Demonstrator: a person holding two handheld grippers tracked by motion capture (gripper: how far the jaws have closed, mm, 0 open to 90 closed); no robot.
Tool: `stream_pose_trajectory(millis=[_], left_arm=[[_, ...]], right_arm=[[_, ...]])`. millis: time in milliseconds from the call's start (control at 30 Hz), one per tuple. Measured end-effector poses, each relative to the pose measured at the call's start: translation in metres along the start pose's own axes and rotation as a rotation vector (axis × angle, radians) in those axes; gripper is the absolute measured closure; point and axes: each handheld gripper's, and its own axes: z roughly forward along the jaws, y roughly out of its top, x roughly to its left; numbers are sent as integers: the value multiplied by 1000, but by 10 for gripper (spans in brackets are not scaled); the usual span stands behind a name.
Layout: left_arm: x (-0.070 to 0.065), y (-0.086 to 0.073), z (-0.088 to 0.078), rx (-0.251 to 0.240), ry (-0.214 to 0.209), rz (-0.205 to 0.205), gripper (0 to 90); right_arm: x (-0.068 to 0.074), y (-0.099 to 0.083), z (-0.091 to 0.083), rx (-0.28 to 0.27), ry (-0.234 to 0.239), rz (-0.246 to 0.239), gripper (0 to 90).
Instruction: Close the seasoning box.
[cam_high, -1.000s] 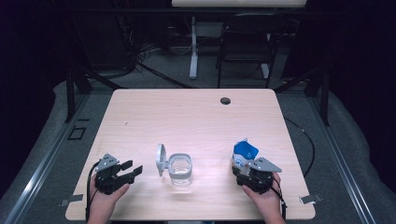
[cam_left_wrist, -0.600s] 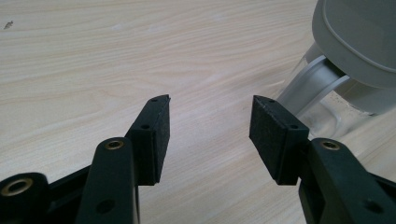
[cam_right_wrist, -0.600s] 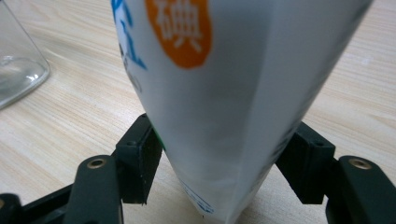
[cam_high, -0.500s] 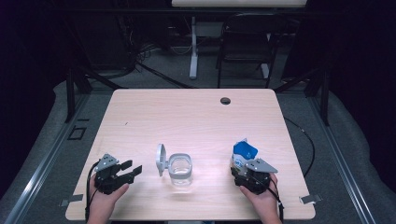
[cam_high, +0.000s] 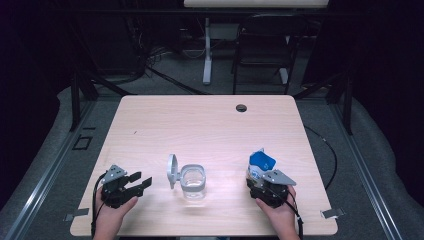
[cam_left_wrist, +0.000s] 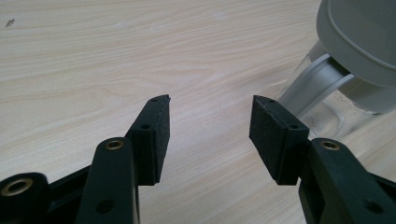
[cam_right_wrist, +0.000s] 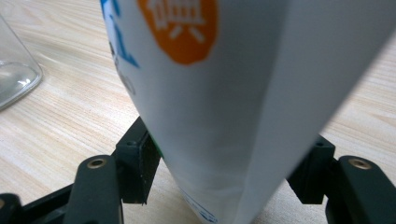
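Note:
A small clear glass jar (cam_high: 192, 181) stands near the table's front middle, its grey hinged lid (cam_high: 172, 170) swung open to the left. My left gripper (cam_high: 142, 180) rests left of it, open and holding nothing. In the left gripper view the gripper (cam_left_wrist: 210, 109) points at bare wood, with the jar (cam_left_wrist: 327, 93) and lid (cam_left_wrist: 364, 37) at the upper right. A blue and white carton (cam_high: 261, 162) stands upright at the front right. My right gripper (cam_high: 260, 178) is shut on its lower part. In the right gripper view the carton (cam_right_wrist: 210, 93) sits between both pads of the gripper (cam_right_wrist: 224, 172).
The wooden table (cam_high: 210, 125) is bare toward the back, apart from a dark cable hole (cam_high: 241, 108) near the far edge. Beyond the table stands a chair (cam_high: 265, 45). The jar's edge (cam_right_wrist: 14, 70) lies left of the carton.

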Motion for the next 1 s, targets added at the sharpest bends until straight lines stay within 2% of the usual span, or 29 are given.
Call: stream_pose_trajectory(millis=[733, 1000], left_arm=[[2, 0, 0, -8, 6, -7, 487], [4, 0, -1, -1, 5, -10, 487]], right_arm=[[1, -2, 2, 0, -9, 8, 395], [-1, -1, 2, 2, 3, -14, 404]])
